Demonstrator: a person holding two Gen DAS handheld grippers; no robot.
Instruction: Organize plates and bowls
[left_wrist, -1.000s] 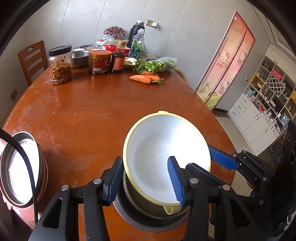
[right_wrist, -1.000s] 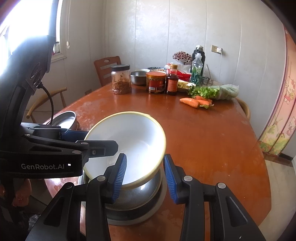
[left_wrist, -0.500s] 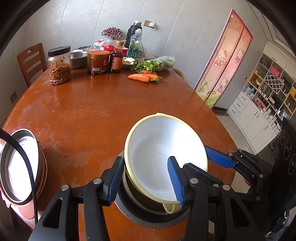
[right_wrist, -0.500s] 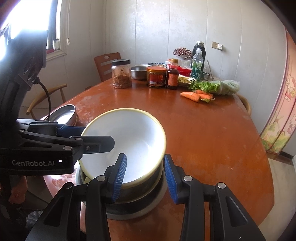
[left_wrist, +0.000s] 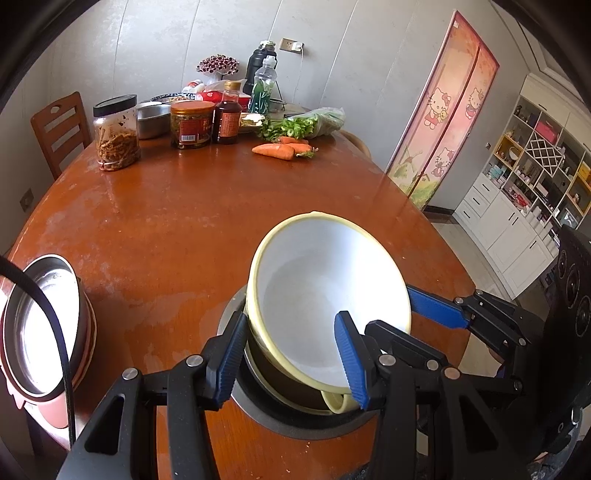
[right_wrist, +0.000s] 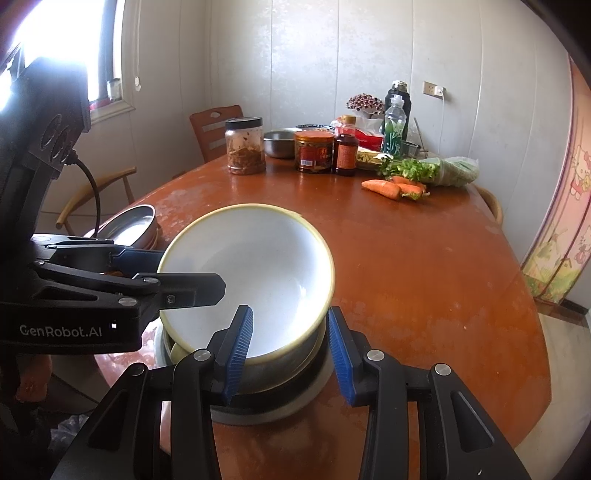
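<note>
A white bowl with a yellow rim (left_wrist: 325, 295) (right_wrist: 258, 266) hangs tilted over a steel bowl (left_wrist: 266, 373) (right_wrist: 288, 365) that sits in a wider grey dish (left_wrist: 258, 413) (right_wrist: 258, 410) near the table's front edge. A second pale yellow rim (left_wrist: 338, 402) shows just under it. My left gripper (left_wrist: 291, 356) is shut on the bowl's near-left rim, one finger outside and one inside. My right gripper (right_wrist: 290, 350) is shut on the opposite rim in the same way.
The round brown table (left_wrist: 166, 221) carries a steel plate on pink plates (left_wrist: 40, 325) (right_wrist: 129, 221) at its left edge. Jars (left_wrist: 114, 133), bottles, a steel bowl and carrots (left_wrist: 273, 149) crowd the far end. A wooden chair (left_wrist: 59, 129) stands behind.
The bowl has sunk slightly toward the steel bowl. Both grippers keep the same hold on its rim.
</note>
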